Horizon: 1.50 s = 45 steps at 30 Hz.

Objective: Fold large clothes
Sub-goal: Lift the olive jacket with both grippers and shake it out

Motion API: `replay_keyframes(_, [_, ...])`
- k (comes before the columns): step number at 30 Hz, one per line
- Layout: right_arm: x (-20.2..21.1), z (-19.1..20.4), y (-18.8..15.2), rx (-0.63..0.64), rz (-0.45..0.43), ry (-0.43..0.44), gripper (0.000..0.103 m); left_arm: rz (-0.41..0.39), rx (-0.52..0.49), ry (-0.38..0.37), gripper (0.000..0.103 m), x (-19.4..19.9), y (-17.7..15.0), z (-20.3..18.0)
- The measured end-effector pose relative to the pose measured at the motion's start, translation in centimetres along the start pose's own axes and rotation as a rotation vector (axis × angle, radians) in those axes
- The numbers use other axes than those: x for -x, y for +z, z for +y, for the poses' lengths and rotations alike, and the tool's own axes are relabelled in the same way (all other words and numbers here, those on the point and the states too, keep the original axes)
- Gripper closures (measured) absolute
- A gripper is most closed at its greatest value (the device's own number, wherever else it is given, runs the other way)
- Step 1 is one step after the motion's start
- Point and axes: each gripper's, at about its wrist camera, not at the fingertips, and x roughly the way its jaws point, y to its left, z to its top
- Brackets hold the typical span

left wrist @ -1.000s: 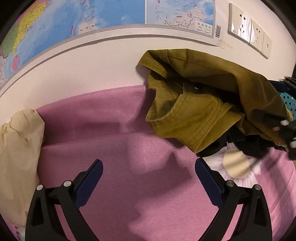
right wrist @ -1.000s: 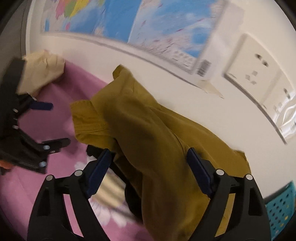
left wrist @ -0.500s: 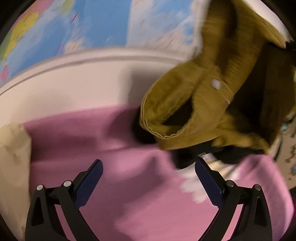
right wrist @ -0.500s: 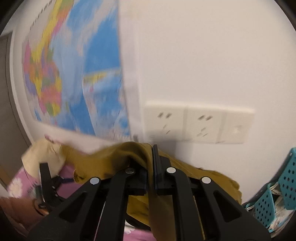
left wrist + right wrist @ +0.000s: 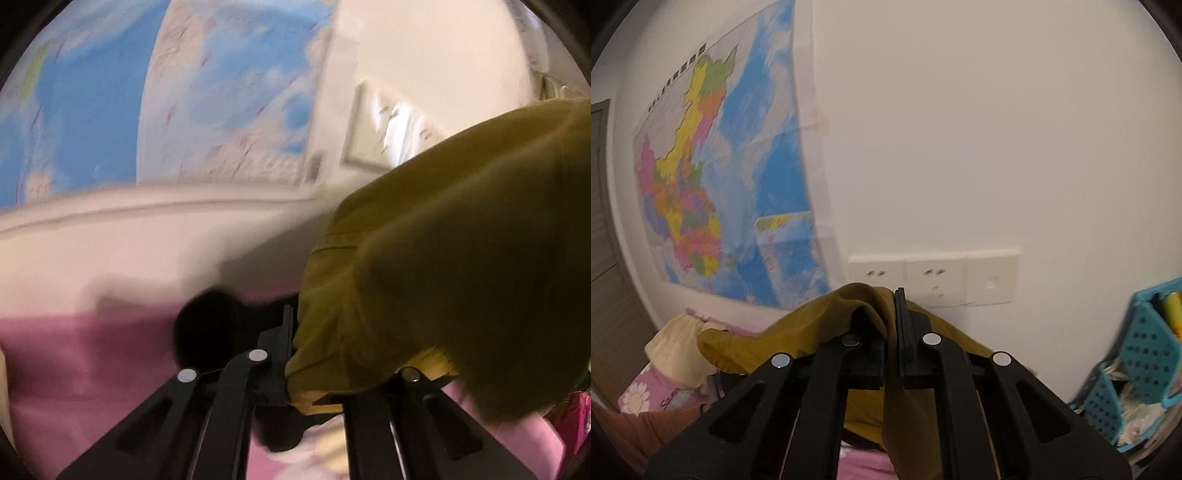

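An olive-brown garment (image 5: 461,258) hangs in the air, held by both grippers. My left gripper (image 5: 291,325) is shut on an edge of it; the cloth drapes over the right finger and fills the right of the left wrist view, which is blurred. My right gripper (image 5: 891,306) is shut on a fold of the same garment (image 5: 827,321), raised in front of the wall. The rest of the cloth droops below and behind the fingers. A black garment (image 5: 207,328) lies behind the left gripper on the pink sheet (image 5: 85,373).
A wall map (image 5: 720,177) and a row of white sockets (image 5: 934,280) are on the wall close ahead. A cream cloth bundle (image 5: 676,347) lies at the left on the flowered pink sheet. A teal perforated basket (image 5: 1137,354) stands at the right.
Both grippers have closed on the olive garment and lifted it off the bed. The right gripper shut first and rose toward the wall; the left gripper, open half a second ago, is now shut.
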Motion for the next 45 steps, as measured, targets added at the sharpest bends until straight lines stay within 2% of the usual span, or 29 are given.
replay_keyframes(4, [5.8, -0.2, 3.0, -0.005, -0.115, -0.027, 0.099, -0.146, -0.025, -0.054, 0.101, 4.6, 4.3, -2.0])
replay_keyframes(7, [12.1, 1.9, 5.7, 0.056, -0.229, -0.034, 0.099, -0.264, -0.044, -0.089, 0.101, 9.5, 8.1, -4.0])
replay_keyframes(10, [19.4, 4.7, 8.1, 0.117, -0.333, -0.045, 0.099, -0.404, -0.061, -0.097, 0.101, 16.8, 11.5, -5.2])
replay_keyframes(14, [26.6, 8.0, 8.7, 0.181, -0.403, -0.051, 0.099, -0.564, -0.095, -0.065, 0.1, 27.5, 13.1, -5.3])
replay_keyframes(18, [30.7, 10.2, 7.5, 0.201, -0.408, 0.011, 0.099, -0.629, -0.155, 0.039, 0.099, 36.5, 12.7, -7.9])
replay_keyframes(20, [32.1, 11.5, 6.4, 0.206, -0.4, 0.084, 0.099, -0.651, -0.179, 0.107, 0.099, 41.5, 11.6, -7.7])
replay_keyframes(23, [33.6, 13.1, 5.0, 0.2, -0.381, 0.19, 0.099, -0.681, -0.232, 0.252, 0.099, 48.1, 9.7, -8.9])
replay_keyframes(26, [34.0, 14.8, 3.2, 0.206, -0.369, 0.293, 0.099, -0.682, -0.262, 0.393, 0.099, 52.5, 8.3, -9.9])
replay_keyframes(28, [33.2, 15.2, 2.2, 0.185, -0.366, 0.351, 0.1, -0.659, -0.284, 0.497, 0.099, 53.1, 7.3, -10.2])
replay_keyframes(29, [31.7, 15.4, 1.6, 0.172, -0.337, 0.389, 0.1, -0.627, -0.296, 0.55, 0.099, 52.5, 6.9, -9.9])
replay_keyframes(30, [29.8, 15.5, 1.1, 0.15, -0.309, 0.416, 0.1, -0.588, -0.297, 0.573, 0.099, 51.4, 6.5, -9.3])
replay_keyframes(31, [28.1, 15.5, 0.7, 0.131, -0.276, 0.434, 0.101, -0.519, -0.297, 0.589, 0.099, 49.6, 6.1, -8.3])
replay_keyframes(32, [24.4, 15.7, -0.2, 0.107, -0.208, 0.452, 0.101, -0.468, -0.291, 0.592, 0.099, 47.8, 5.9, -7.6])
replay_keyframes(34, [19.6, 15.4, -1.5, 0.057, -0.129, 0.47, 0.101, -0.329, -0.269, 0.576, 0.099, 42.9, 4.6, -5.1])
replay_keyframes(35, [15.8, 15.0, -2.5, 0.013, -0.067, 0.487, 0.101, -0.262, -0.253, 0.58, 0.099, 39.9, 3.7, -3.3])
replay_keyframes(38, [6.3, 13.6, -5.7, -0.087, 0.077, 0.469, 0.101, -0.067, -0.186, 0.558, 0.1, 30.9, 1.3, 2.0])
replay_keyframes(40, [0.9, 13.4, -8.1, -0.091, 0.156, 0.398, 0.101, 0.019, -0.155, 0.566, 0.101, 26.6, -0.4, 4.9])
replay_keyframes(43, [-7.1, 12.0, -12.2, -0.166, 0.313, 0.352, 0.101, 0.178, -0.092, 0.561, 0.101, 18.4, -3.4, 9.4])
replay_keyframes(45, [-11.2, 11.2, -14.6, -0.179, 0.389, 0.307, 0.101, 0.229, -0.054, 0.551, 0.101, 15.1, -5.0, 11.4])
